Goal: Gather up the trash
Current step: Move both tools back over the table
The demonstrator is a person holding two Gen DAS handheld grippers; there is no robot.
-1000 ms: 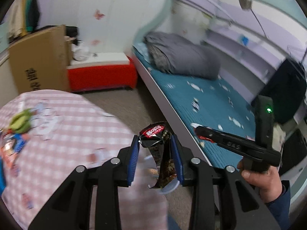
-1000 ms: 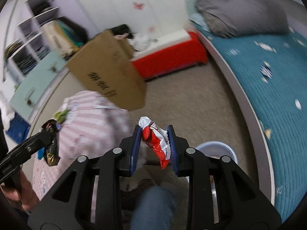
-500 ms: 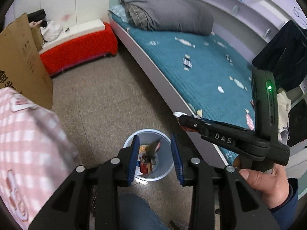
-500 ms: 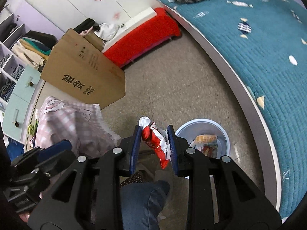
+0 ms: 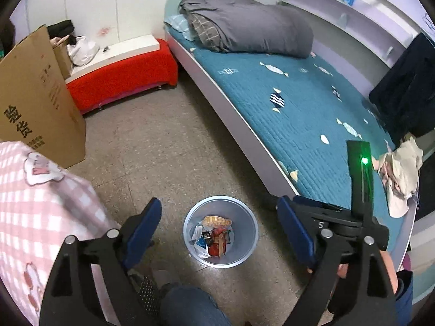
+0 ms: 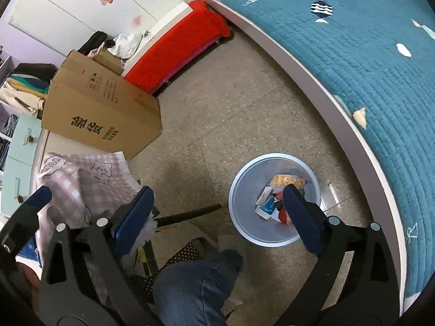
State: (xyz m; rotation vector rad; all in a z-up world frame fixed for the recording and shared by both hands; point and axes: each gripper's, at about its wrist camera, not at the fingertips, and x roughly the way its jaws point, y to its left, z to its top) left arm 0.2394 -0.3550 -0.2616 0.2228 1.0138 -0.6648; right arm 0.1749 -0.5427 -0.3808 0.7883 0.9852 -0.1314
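Observation:
A round grey-blue trash bin [image 5: 246,250] stands on the floor beside the bed, with several snack wrappers [image 5: 216,237] inside. My left gripper [image 5: 220,233] is open and empty, held above the bin. My right gripper [image 6: 217,214] is open and empty too, above the floor just left of the bin [image 6: 242,225]. The wrappers [image 6: 274,201] show inside the bin in the right wrist view. The right gripper's body [image 5: 337,222] shows at the right of the left wrist view.
A bed with a teal quilt [image 5: 299,103] runs along the right. A pink checked tablecloth [image 5: 35,212] covers the table at the left. A cardboard box [image 6: 103,119] and a red bench [image 5: 119,78] stand behind. My knee in jeans [image 6: 195,285] is below.
Both grippers swung from the table over the bin. The left let go of its dark wrapper and opened wide. The right let go of its red wrapper and opened. Both wrappers are gone from the jaws.

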